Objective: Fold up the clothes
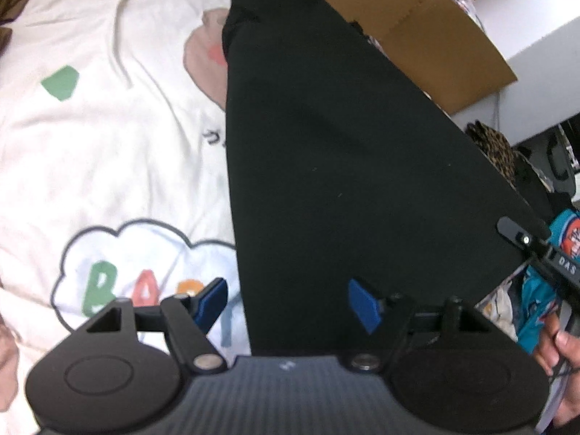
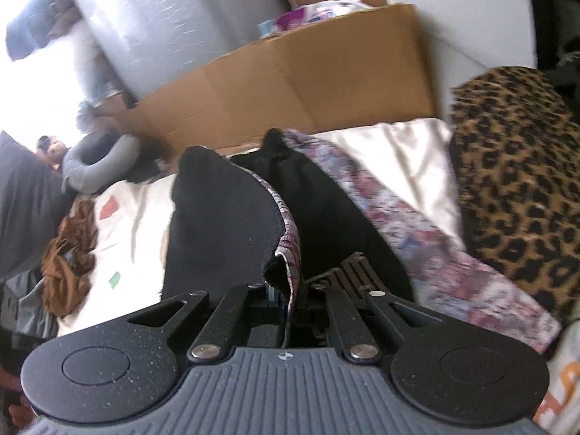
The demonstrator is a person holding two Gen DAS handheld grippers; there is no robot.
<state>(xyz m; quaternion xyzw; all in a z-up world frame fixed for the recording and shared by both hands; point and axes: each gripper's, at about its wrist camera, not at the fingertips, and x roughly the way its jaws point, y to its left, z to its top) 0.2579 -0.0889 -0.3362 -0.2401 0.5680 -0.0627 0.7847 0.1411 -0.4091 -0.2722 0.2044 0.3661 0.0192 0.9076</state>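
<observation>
Pinching a corner of the black garment [image 2: 221, 224] together with its patterned edge, the right gripper [image 2: 286, 293] has its jaws drawn tight on the cloth, while the left gripper [image 1: 286, 304] hovers with its blue pads [image 1: 362, 306] spread wide and nothing between them, straddling the garment's near edge. From there the black garment runs away as a long dark panel across the white printed bedsheet [image 1: 101, 137], its far end reaching toward the cardboard box [image 1: 427, 32] at the bed's far edge; a leopard-print piece [image 2: 514, 181] lies toward the right edge. To fold cleanly, the free left gripper should probably close on the near edge level with the right, so both corners travel together and the panel stays taut rather than sagging or twisting.
</observation>
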